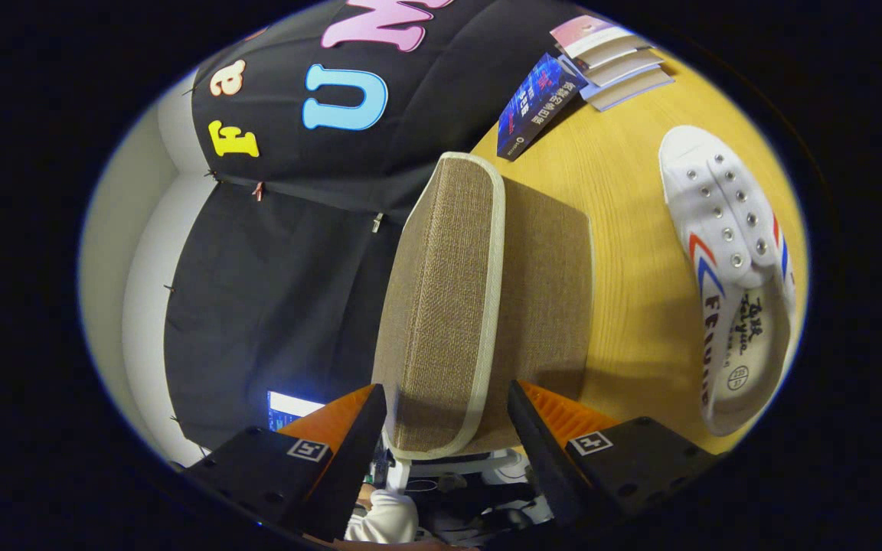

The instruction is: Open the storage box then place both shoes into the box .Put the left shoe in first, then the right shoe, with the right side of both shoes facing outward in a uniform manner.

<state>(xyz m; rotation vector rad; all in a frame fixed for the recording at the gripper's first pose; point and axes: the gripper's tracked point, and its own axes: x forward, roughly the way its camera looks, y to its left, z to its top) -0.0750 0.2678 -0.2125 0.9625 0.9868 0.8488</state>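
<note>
The storage box is brown woven fabric with cream trim and stands on the yellow wooden table. Its lid runs straight ahead from between my fingers. My gripper is rolled on its side and straddles the near end of the lid, with one finger against each side of it. One white canvas shoe with red and blue stripes lies on the table beside the box, beyond the right-hand finger, its opening towards me.
A stack of booklets and a blue leaflet lie at the table's far end past the box. A person's white sleeve and a lit screen show below the fingers.
</note>
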